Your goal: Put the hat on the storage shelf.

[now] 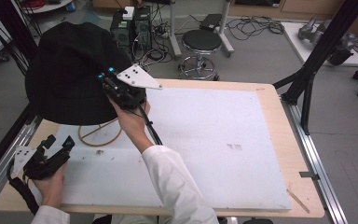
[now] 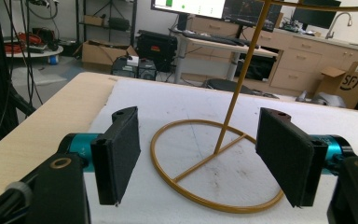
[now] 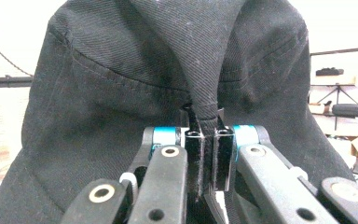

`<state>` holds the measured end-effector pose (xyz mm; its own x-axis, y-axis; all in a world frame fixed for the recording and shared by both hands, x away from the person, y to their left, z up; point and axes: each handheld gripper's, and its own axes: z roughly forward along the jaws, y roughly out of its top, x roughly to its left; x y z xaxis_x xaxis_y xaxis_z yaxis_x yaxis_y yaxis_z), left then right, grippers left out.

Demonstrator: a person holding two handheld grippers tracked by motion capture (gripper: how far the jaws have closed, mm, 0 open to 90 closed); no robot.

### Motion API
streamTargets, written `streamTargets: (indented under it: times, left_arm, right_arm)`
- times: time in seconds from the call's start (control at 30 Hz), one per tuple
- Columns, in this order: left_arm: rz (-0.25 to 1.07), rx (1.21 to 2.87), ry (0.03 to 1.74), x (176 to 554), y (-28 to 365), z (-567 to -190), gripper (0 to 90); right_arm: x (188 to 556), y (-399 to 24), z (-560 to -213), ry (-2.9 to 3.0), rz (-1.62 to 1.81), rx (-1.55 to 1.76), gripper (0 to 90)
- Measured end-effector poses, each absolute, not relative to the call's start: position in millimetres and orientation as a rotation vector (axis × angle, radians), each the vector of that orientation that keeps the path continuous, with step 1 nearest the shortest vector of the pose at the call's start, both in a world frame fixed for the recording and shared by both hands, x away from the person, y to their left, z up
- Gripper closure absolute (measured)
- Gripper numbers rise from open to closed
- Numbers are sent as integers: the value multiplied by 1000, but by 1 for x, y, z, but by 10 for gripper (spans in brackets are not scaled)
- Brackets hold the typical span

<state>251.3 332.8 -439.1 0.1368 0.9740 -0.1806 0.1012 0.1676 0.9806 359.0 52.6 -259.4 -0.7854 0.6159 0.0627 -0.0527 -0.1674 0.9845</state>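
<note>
Black hat [image 1: 67, 74] pinched in raised right claw [image 3: 207, 140], left claw [image 1: 58, 145] low, jaws spread wide.

The right claw [image 3: 205, 135] pinches a fold of the black hat [image 3: 121, 93] between its closed jaws.

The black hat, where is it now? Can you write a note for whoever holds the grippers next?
Right gripper: shut on a pinched fold of the black hat, held up over the gold wire stand.
Left gripper: open, holding nothing, low at the table's near left, facing the stand's ring base.
Done: hat gripped and lifted.
Left: probably settling the hat on the stand, then letting go.
</note>
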Motion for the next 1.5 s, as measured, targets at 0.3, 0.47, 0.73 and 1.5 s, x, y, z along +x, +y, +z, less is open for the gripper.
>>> streamTargets:
  times: [0.3,0.47,0.73,1.5]
  left_arm:
    - [930,1208,1244,251,333,-439,307]
    - [930,1210,1242,251,333,-439,307]
    - [927,1209,1243,252,334,-440,308]
    - [928,1223,1238,253,333,-440,307]
  right_arm:
    - [362,70,-258,1684,1984,606,873]
    - [366,81,-267,1724,1952,612,872]
    - [368,88,-273,1757,1922,614,869]
    - [373,84,-309,1809,1902,687,864]
